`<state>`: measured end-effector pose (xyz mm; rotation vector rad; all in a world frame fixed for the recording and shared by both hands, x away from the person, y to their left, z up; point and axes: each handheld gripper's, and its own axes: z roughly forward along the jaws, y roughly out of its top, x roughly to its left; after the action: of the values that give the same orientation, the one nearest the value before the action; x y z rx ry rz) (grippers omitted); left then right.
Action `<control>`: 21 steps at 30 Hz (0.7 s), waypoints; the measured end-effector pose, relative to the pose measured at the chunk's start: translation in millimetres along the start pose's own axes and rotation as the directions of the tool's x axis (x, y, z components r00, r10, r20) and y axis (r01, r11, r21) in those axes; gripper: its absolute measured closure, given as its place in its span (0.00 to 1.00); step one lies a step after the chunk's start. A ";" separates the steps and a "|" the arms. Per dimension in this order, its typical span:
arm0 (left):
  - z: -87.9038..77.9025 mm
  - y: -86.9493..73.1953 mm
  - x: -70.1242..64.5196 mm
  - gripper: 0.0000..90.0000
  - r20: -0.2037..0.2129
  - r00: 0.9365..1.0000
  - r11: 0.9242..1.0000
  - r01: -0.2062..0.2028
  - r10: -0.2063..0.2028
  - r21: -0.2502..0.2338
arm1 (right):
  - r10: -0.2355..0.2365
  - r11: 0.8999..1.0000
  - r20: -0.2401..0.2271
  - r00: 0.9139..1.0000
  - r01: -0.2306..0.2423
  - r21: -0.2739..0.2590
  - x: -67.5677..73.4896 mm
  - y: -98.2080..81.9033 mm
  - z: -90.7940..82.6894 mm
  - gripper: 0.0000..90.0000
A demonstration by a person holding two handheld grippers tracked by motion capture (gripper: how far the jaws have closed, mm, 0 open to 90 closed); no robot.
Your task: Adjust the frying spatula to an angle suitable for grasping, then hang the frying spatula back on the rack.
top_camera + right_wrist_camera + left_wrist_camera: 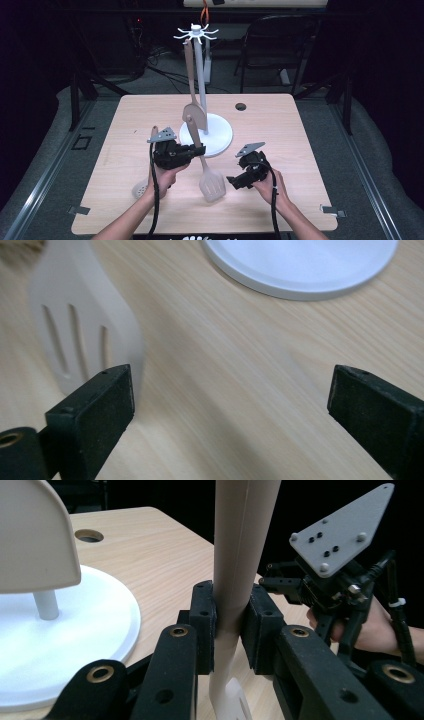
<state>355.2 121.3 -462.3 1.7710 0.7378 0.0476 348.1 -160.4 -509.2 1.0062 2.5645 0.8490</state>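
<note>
**Slotted turner pinched by the handle at the white rack**

Dark curtains and black frames ring a pale wooden worktop (280,130) in the high view, with a round cable hole (241,106) toward its upper right. At centre frame stands a white utensil rack (220,134): round base, thin pole, a crown of hooks at the top, and a beige spatula (191,95) hanging from one hook.

Lower centre, the slotted turner (211,184) slants down with its blade low over the wood. The left gripper (192,151) has its jaws pinching the turner's handle; its own view shows both pads pressed against the beige shaft (235,575).

Just right of the blade, the right gripper (231,181) has its jaws spread wide with only bare wood between them, the blade (85,335) blurred beside the left jaw. A perforated beige utensil (140,189) lies at lower left, behind the left hand (165,179).
</note>
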 end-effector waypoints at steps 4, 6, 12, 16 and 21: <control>0.3 6.6 3.2 0.86 0.010 1.000 1.000 -0.012 0.011 0.013 | 0.007 1.000 0.022 1.000 -0.007 0.017 -6.7 -1.4 0.7 0.00; -0.6 11.2 4.6 0.86 0.010 1.000 1.000 -0.017 0.016 0.014 | 0.005 1.000 0.023 1.000 -0.006 0.028 -9.4 -1.6 1.4 0.00; -6.1 26.6 5.5 0.86 0.006 0.999 0.998 -0.053 0.053 0.018 | 0.012 0.999 0.027 1.000 -0.014 0.045 -15.1 -3.9 4.7 0.00; -7.8 34.3 5.9 0.86 0.000 0.997 0.997 -0.072 0.072 0.019 | 0.008 0.999 0.036 0.999 -0.010 0.053 -16.7 -4.3 4.8 0.00; -7.0 50.8 6.9 0.86 -0.002 0.994 0.994 -0.105 0.105 0.028 | 0.006 0.998 0.035 0.999 -0.007 0.055 -16.8 -4.6 5.0 0.00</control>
<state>381.0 123.5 -417.5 1.8362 0.6498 0.1112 360.0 -172.5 -515.5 1.0364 2.5698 0.7590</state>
